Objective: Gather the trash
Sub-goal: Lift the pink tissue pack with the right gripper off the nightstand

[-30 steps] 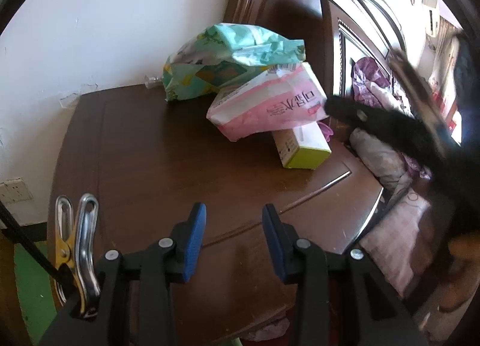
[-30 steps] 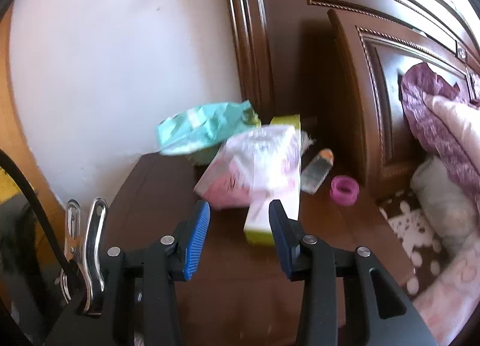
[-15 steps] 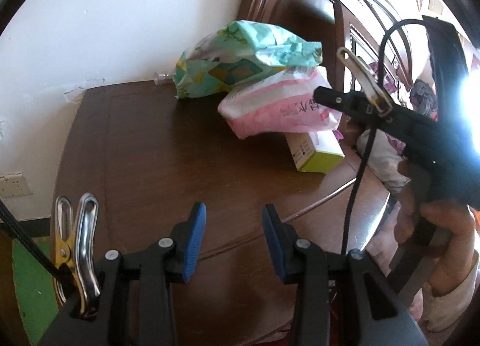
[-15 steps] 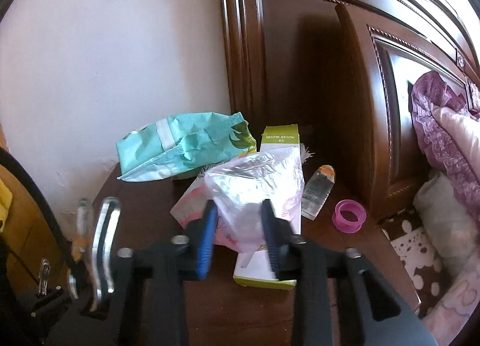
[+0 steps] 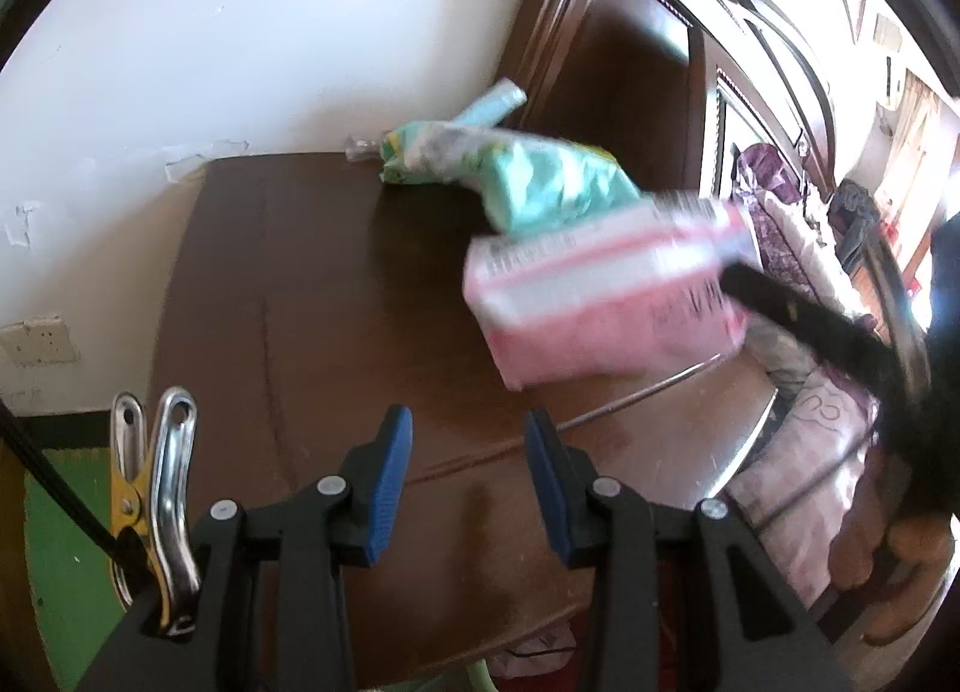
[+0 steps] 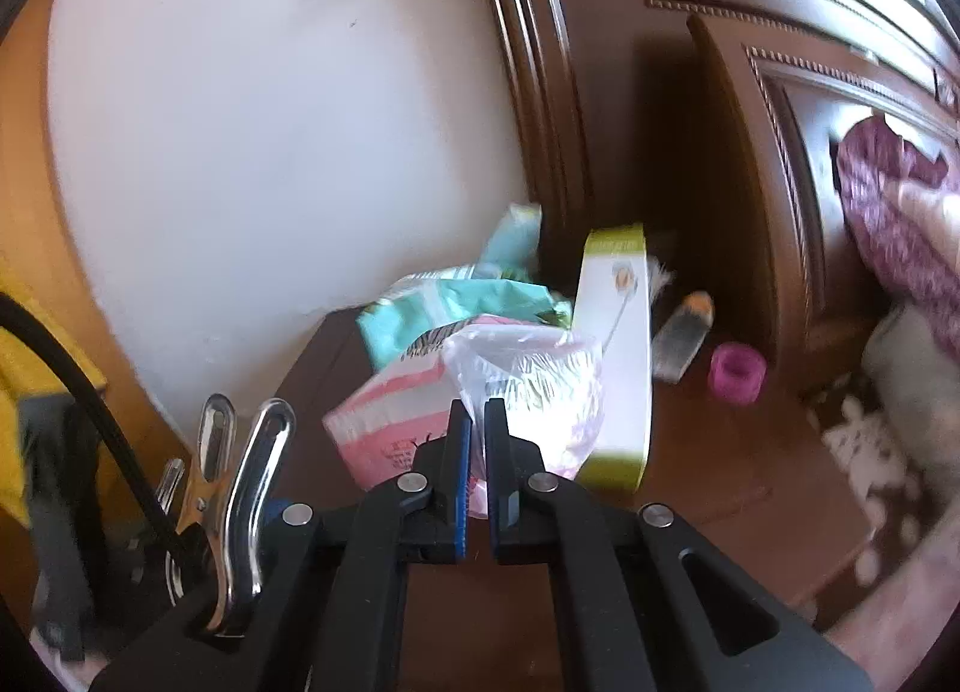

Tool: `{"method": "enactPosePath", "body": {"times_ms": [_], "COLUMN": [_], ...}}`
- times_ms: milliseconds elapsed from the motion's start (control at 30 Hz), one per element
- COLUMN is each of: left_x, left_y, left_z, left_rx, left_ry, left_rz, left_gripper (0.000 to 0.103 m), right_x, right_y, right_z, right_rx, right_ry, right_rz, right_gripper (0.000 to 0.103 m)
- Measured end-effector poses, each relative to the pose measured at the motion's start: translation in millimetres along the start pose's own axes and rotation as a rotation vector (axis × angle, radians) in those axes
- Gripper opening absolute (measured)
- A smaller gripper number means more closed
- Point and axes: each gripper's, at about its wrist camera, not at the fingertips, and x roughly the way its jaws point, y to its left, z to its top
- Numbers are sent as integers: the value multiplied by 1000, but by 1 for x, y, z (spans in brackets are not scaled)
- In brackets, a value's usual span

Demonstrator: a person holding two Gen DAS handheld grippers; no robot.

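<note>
A pink and white plastic package (image 6: pixel 390 422) is pinched by its clear crumpled end (image 6: pixel 528 374) in my right gripper (image 6: pixel 477 422), whose jaws are closing tight on the film. In the left wrist view the same package (image 5: pixel 606 296) hangs blurred over the dark wooden nightstand (image 5: pixel 312 302), with the right gripper (image 5: pixel 729 272) reaching in from the right. A teal bag (image 5: pixel 540 182) lies behind it by the wall. My left gripper (image 5: pixel 468 440) stands open over the nightstand's front, nothing between its blue pads.
A yellow-green box (image 6: pixel 618 344), a small bottle (image 6: pixel 681 338) and a pink ring (image 6: pixel 735 374) sit at the nightstand's back right. The carved headboard (image 6: pixel 690 122) and purple bedding (image 6: pixel 900 212) rise on the right. The white wall backs the nightstand.
My right gripper has shut on the pink package's clear end and pulled it off the box toward the front. The teal bag has slumped flatter. The left gripper's jaws stay as before.
</note>
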Motion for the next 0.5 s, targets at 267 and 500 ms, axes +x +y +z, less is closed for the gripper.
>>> {"method": "enactPosePath", "body": {"times_ms": [267,500], "left_x": [-12,-17], "left_y": [4,-11], "left_z": [4,10], "left_rx": [-34,-25], "left_ry": [6,-12], "left_rz": [-42,-82], "left_gripper": [41,56], "right_x": [-21,-30], "right_y": [-9,-30], "right_z": [-37,-54], "right_rx": [15,8], "right_ry": [54,90], "right_rz": [48,-40], "right_gripper": [5,5]}}
